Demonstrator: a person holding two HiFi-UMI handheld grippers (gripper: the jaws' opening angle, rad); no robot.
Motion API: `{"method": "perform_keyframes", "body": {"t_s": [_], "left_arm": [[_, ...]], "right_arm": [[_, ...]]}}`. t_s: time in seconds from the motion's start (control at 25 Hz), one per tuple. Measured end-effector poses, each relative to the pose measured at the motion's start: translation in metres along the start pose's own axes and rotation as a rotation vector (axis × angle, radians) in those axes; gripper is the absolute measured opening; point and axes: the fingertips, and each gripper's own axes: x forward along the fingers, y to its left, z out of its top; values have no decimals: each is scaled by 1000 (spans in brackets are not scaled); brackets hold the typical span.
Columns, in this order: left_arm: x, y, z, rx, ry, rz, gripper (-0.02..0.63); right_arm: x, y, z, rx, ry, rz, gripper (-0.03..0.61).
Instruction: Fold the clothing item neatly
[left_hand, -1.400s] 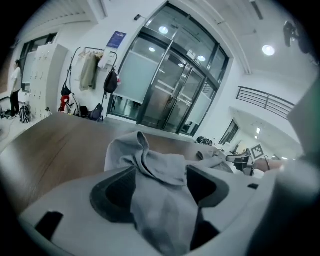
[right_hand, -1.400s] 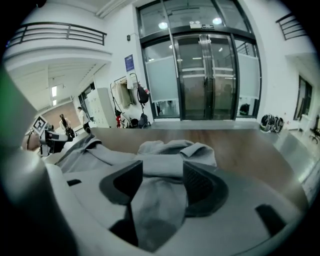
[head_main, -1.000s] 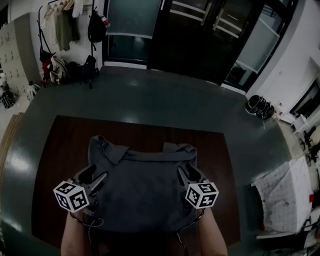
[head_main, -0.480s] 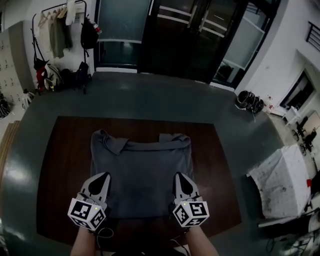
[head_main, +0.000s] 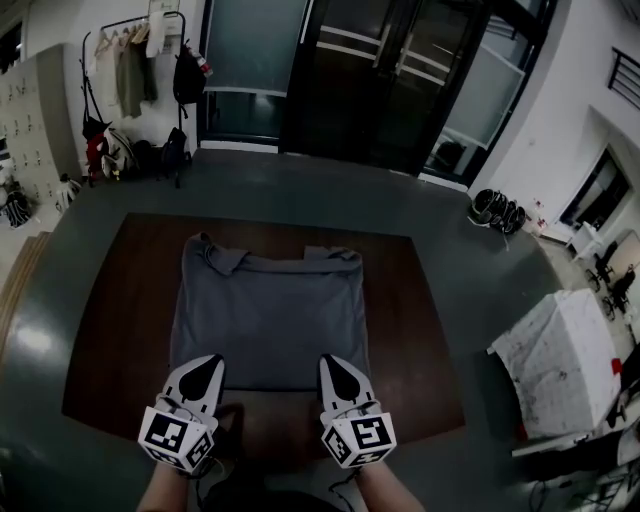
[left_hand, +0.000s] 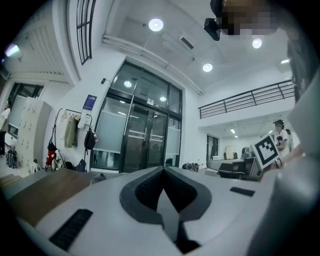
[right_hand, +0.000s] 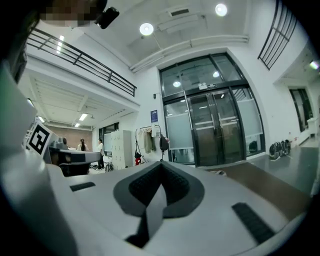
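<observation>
A grey shirt (head_main: 265, 315) lies flat on the dark brown table (head_main: 110, 330), with its collar and sleeves bunched at the far end. My left gripper (head_main: 203, 366) and right gripper (head_main: 334, 362) sit side by side at the shirt's near edge and point away from me. Both are shut. The left gripper view shows the left gripper (left_hand: 163, 172) with its jaws met and no cloth hanging from them. The right gripper (right_hand: 161, 167) looks the same in its own view. Both gripper views look level across the table towards the glass doors.
A coat rack with hanging clothes and bags (head_main: 130, 70) stands at the far left. Dark glass doors (head_main: 380, 70) fill the back wall. Shoes (head_main: 497, 210) lie on the floor at right, and a white covered object (head_main: 555, 360) stands beside the table.
Both grippers have drawn back towards me, from over the middle of the shirt to its near edge. Their jaws were open a second ago and are now shut.
</observation>
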Motion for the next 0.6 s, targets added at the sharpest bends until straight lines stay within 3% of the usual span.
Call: {"method": "perform_keyframes", "body": {"t_s": [0.28, 0.44, 0.6], "left_arm": [[-57, -101, -20, 14, 14, 20, 9], [-78, -141, -25, 99, 23, 32, 9], [-94, -171, -27, 98, 22, 41, 9]], "right_arm": [[-113, 14, -9, -9, 6, 46, -12], [-156, 26, -8, -51, 3, 77, -12], [-182, 31, -6, -37, -16, 84, -12]]}}
